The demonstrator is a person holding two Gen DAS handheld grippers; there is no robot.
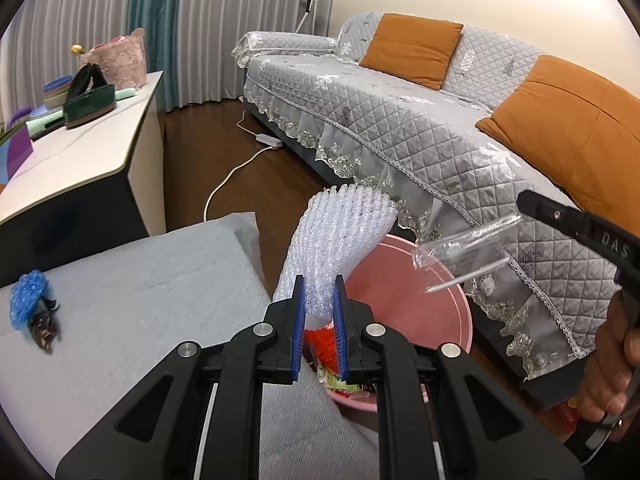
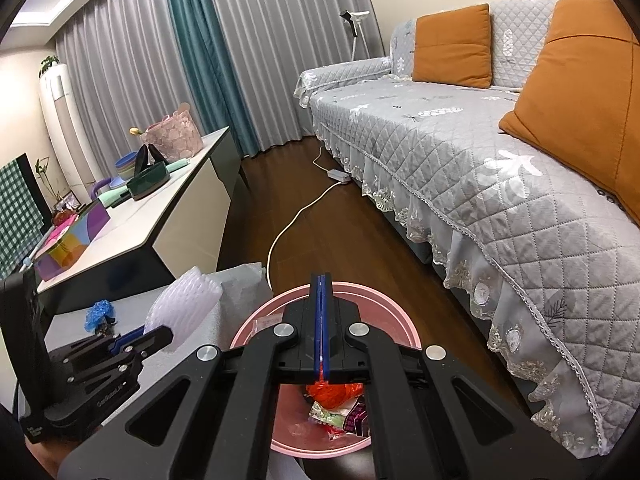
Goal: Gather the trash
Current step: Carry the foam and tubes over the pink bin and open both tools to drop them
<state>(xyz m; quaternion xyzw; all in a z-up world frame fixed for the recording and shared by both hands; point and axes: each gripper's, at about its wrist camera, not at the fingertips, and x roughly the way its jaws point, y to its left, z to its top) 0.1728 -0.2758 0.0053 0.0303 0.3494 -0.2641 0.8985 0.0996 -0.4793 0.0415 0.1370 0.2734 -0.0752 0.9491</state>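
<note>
My left gripper (image 1: 319, 296) is shut on a white foam fruit net (image 1: 340, 236) and holds it upright over the near edge of a pink bin (image 1: 452, 304). The net also shows in the right wrist view (image 2: 180, 304). My right gripper (image 2: 321, 316) is shut above the pink bin (image 2: 384, 312); in the left wrist view it holds a clear plastic wrapper (image 1: 464, 248) with a thin white stick over the bin. The bin holds red and mixed wrappers (image 2: 336, 400). A blue crumpled wrapper (image 1: 28, 300) lies on the grey table (image 1: 140, 300) at the left.
A grey quilted sofa (image 2: 480, 152) with orange cushions runs along the right. A white cable and power strip (image 2: 338, 174) lie on the wood floor. A white sideboard (image 2: 168, 216) with baskets and bowls stands at the left.
</note>
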